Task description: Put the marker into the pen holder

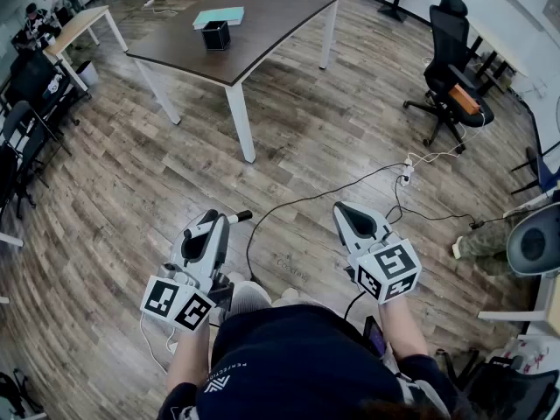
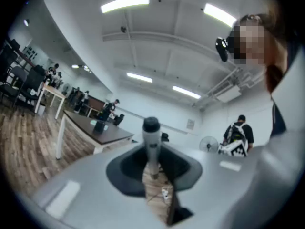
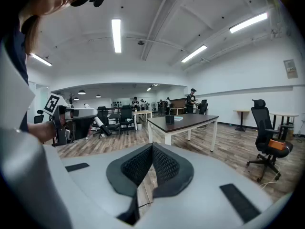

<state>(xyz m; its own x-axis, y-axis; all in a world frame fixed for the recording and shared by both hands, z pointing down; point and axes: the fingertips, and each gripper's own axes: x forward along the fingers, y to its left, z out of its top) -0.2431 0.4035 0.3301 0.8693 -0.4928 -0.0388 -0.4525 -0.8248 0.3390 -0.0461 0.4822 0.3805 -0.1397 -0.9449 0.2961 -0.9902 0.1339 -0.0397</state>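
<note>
My left gripper is shut on a white marker whose black cap sticks out to the right. In the left gripper view the marker stands upright between the jaws of that gripper. The black pen holder stands far ahead on a dark brown table, beside a teal notebook. My right gripper is shut with nothing in it; its padded jaws meet. The right gripper view also shows the pen holder on the table, and the left gripper at its left.
I stand on a wood floor well short of the table. A black office chair is at the right. A power strip with cables lies on the floor ahead. Desks and chairs line the left. A fan stands at the right edge.
</note>
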